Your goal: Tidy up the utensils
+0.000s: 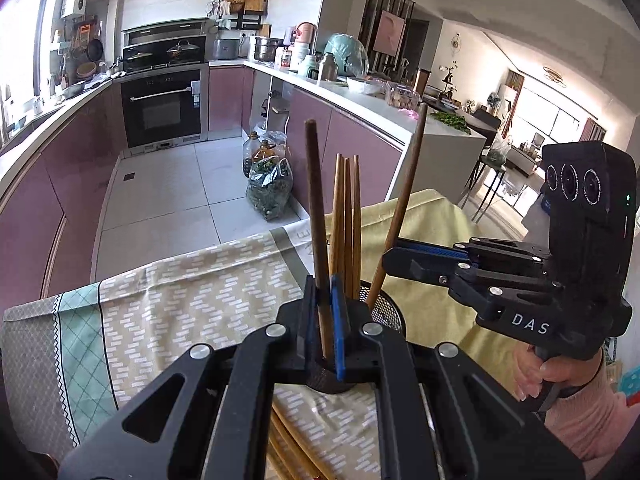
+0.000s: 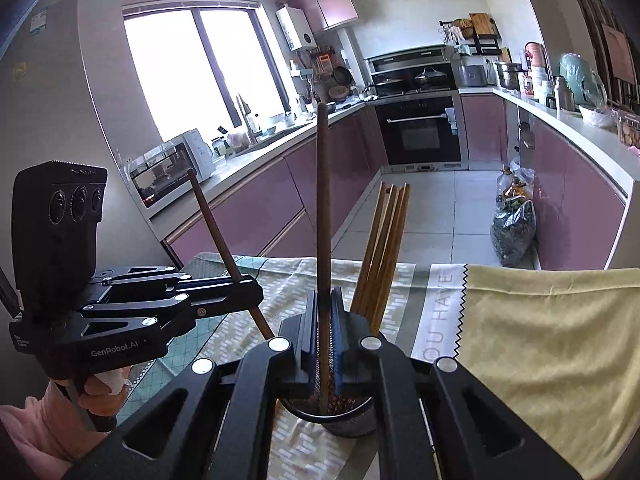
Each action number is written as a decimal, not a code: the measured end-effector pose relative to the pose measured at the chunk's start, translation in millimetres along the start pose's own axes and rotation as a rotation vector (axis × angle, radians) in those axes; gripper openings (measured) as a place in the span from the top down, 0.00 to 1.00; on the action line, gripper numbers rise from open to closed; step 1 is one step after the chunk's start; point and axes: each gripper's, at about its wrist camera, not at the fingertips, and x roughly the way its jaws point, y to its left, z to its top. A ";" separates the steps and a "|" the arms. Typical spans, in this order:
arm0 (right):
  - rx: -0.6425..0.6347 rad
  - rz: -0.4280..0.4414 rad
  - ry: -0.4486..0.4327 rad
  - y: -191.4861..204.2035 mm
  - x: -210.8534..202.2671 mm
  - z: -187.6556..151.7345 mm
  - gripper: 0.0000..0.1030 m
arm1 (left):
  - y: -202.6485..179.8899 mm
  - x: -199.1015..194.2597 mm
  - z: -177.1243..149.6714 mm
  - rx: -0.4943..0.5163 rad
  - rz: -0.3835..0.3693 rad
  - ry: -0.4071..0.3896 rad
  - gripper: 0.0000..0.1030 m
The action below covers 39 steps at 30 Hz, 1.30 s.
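Left gripper: the black two-finger left gripper [image 1: 325,322] is clamped, blue pads together, on a long dark brown wooden chopstick [image 1: 318,240], which is held nearly upright with its lower end inside the holder.
Right gripper: the black right gripper [image 2: 324,334] is likewise clamped on a second dark brown wooden chopstick [image 2: 323,216]; in the left wrist view this stick [image 1: 400,208] is seen leaning outward from the holder rim.
Holder: a round black wire-mesh utensil cup [image 2: 352,420] stands on the table just beneath both sets of fingers; it is judged to be the target for the utensils.
Reason for the hold: each stick is gripped low on its shaft and pointed tip-down, which is judged to let it be dropped straight into the cup.
Already stored: a bundle of pale bamboo chopsticks [image 1: 347,216] stands in the cup, fanned slightly.
Still loose: more pale chopsticks [image 1: 288,452] lie on the cloth near the left gripper body.
Surface: a patterned beige and mint tablecloth [image 1: 180,300] is overlapped by a plain yellow cloth [image 2: 552,340].
Obstruction: the two grippers are close together over one narrow opening, and the standing bundle takes up part of it; a collision or a tipped cup is judged possible.
Surroundings: a kitchen with mauve cabinets, a built-in black oven [image 1: 162,110] and a bagged bundle of greens [image 2: 514,232] on the floor lie well apart from the work.
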 end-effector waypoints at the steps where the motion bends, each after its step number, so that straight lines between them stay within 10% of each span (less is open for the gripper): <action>1: 0.009 0.001 0.011 -1.6 3.9 -0.7 0.95 | 0.8 3.8 0.0 0.000 0.003 0.009 0.92; 19: 0.040 -0.016 0.033 -6.5 14.3 -6.8 0.92 | 13.6 16.9 -13.7 -0.046 0.033 0.014 0.83; 39: -0.059 0.097 0.048 39.9 -17.8 -48.6 0.68 | 34.1 -39.6 -101.7 -0.093 0.137 -0.051 0.66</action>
